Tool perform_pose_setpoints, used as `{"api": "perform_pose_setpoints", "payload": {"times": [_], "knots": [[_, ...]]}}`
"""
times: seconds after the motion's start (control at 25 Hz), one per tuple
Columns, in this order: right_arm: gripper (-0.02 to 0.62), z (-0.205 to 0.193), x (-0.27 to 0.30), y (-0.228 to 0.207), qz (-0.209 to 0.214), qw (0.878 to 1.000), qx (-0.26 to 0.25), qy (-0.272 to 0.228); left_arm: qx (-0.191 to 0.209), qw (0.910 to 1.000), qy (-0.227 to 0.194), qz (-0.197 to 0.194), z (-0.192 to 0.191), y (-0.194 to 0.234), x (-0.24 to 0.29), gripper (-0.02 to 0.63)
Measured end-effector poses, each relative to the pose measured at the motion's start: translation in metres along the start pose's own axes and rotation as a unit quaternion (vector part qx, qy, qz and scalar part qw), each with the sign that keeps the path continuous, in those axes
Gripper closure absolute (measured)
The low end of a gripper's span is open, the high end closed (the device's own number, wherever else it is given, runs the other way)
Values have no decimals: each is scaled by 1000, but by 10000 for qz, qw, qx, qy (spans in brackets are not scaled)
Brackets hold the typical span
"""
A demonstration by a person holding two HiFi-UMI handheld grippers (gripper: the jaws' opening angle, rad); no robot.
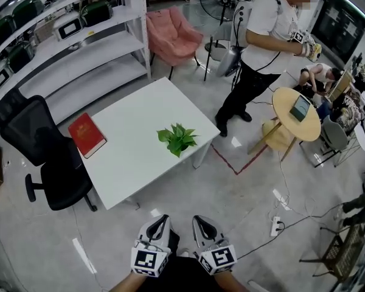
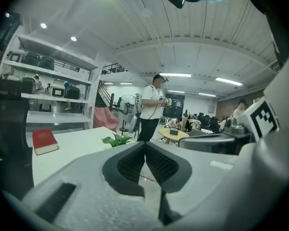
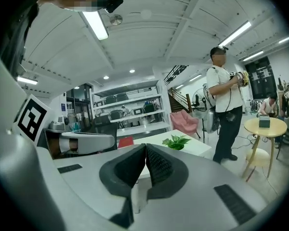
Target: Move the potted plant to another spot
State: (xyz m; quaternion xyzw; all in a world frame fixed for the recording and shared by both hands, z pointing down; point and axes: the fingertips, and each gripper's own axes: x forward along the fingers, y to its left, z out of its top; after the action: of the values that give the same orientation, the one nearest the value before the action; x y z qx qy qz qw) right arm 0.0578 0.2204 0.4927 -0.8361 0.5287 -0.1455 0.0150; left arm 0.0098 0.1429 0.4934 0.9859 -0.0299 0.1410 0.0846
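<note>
A small green potted plant (image 1: pixel 177 139) stands on the white table (image 1: pixel 134 157), toward its right side. The plant also shows in the left gripper view (image 2: pixel 116 140) and the right gripper view (image 3: pixel 176 141), far beyond the jaws. Both grippers are held low near the person's body, well short of the table. My left gripper (image 1: pixel 159 225) is shut with its pads touching and nothing between them (image 2: pixel 145 150). My right gripper (image 1: pixel 201 225) is likewise shut and empty (image 3: pixel 145 154).
A red book (image 1: pixel 86 134) lies on the table's left end. A black office chair (image 1: pixel 45 157) stands left of the table, white shelving (image 1: pixel 67 47) behind it. A person (image 1: pixel 261 47) stands beyond the table, by a round wooden table (image 1: pixel 296 113). A power strip (image 1: pixel 275 225) and cables lie on the floor.
</note>
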Motion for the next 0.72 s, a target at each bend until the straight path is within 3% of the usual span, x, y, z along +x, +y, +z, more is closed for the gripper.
{"api": "perform_pose_setpoints", "payload": {"times": [0.36, 0.72], "knots": [[583, 36, 97, -29, -153, 9992, -314, 188, -94, 9993, 16, -355, 36, 62, 61, 584], [583, 33, 151, -46, 219, 9951, -696, 666, -412, 9991, -109, 58, 51, 97, 90, 584]]}}
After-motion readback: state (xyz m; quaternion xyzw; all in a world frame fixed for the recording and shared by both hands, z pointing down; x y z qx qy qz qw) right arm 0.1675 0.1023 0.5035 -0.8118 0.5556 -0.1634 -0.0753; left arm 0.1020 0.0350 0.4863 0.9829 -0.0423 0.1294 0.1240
